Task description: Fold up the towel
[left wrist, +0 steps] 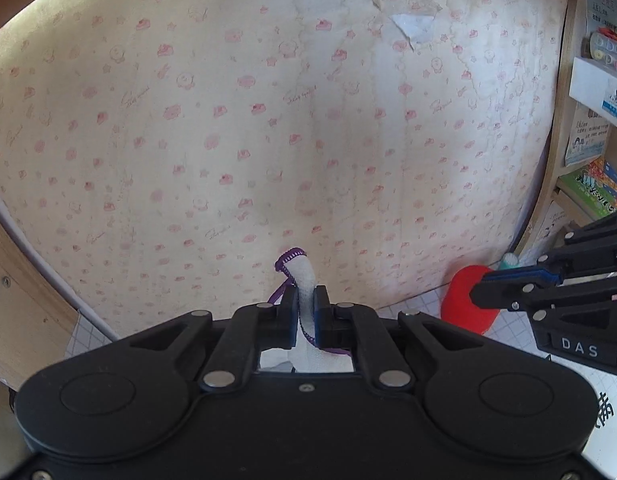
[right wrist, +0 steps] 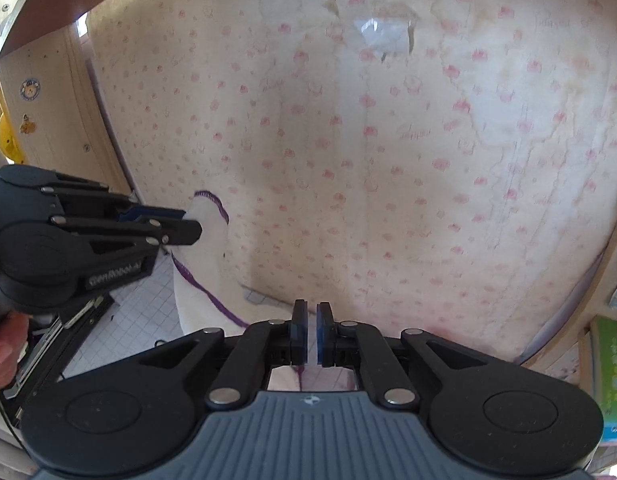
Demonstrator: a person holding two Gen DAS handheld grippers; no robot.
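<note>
The towel [left wrist: 304, 280] is white with purple stitched edging. My left gripper [left wrist: 307, 312] is shut on its corner and holds it up off the white gridded surface; the corner sticks up between the pads. In the right wrist view the towel [right wrist: 204, 264] hangs down from my left gripper [right wrist: 188, 228] at the left. My right gripper [right wrist: 312, 332] has its pads nearly together with a thin gap and nothing between them; a bit of towel edge shows below them. It shows from the side in the left wrist view [left wrist: 480, 292].
A pale sheet with pink prints [left wrist: 268, 120] stands upright straight ahead. A red object [left wrist: 468, 300] sits at its foot on the right. Shelves with books and boxes [left wrist: 596, 120] are at the far right. A wooden panel [right wrist: 48, 100] stands at the left.
</note>
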